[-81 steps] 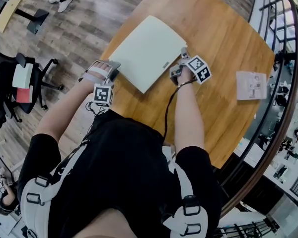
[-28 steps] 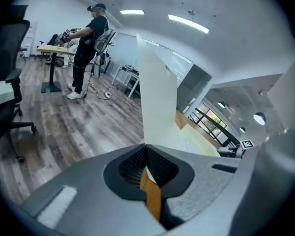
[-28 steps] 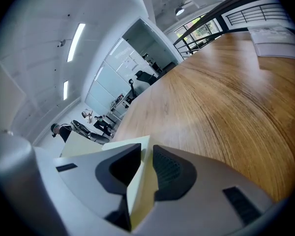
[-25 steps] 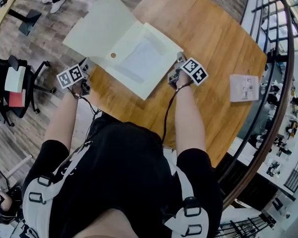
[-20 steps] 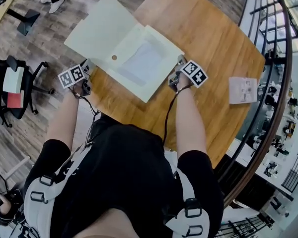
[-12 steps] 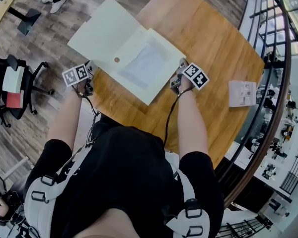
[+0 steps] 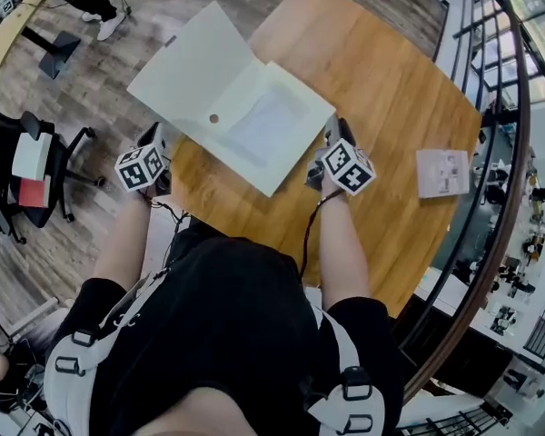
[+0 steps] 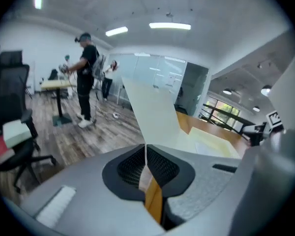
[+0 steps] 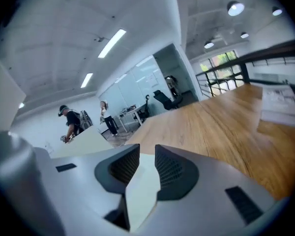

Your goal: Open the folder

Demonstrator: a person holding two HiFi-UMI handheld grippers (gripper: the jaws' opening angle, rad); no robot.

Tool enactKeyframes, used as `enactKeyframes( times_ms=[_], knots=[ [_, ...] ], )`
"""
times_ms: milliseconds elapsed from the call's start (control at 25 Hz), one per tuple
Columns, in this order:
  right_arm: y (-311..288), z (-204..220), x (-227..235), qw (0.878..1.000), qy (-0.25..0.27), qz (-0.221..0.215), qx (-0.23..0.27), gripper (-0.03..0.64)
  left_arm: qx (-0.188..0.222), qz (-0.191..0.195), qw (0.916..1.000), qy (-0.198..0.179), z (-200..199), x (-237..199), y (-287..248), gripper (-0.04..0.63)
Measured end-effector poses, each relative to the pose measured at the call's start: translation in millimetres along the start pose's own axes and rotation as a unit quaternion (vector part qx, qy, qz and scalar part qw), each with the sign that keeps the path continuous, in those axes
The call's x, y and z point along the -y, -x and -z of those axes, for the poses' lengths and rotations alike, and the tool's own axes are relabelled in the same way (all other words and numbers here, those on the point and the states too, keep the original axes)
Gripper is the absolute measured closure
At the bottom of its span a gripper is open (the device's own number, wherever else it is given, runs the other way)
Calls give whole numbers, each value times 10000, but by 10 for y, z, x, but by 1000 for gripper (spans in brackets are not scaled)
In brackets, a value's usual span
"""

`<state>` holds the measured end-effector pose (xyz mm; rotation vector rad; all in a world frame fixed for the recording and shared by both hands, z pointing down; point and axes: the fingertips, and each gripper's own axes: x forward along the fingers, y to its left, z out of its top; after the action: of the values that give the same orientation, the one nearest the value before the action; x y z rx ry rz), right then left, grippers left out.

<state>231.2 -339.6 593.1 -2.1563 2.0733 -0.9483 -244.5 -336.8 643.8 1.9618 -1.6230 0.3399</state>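
Both hands were lifted since a second ago. Folder was laid open on desk, cover pinched in left fingers, overhanging left edge; right fingers were opening, folder's right corner loose between them.
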Motion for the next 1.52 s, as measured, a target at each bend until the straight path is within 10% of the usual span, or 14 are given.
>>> enactKeyframes(
  times_ms=[200,600,1520],
  knots=[
    [590,-365,-755,9828,1470,-470,1012,587,983,-287,9935,-496,-428,278,548,592],
    [1472,-470,-1334,9505,2378,-740,1859,612,1661,540,9753,-1353,-824,1404,1087,594],
    [1893,-194,-1014,9550,2138,-811,1888,612,1645,1338,9572,-1972,-487,2569,1217,594]
  ],
)
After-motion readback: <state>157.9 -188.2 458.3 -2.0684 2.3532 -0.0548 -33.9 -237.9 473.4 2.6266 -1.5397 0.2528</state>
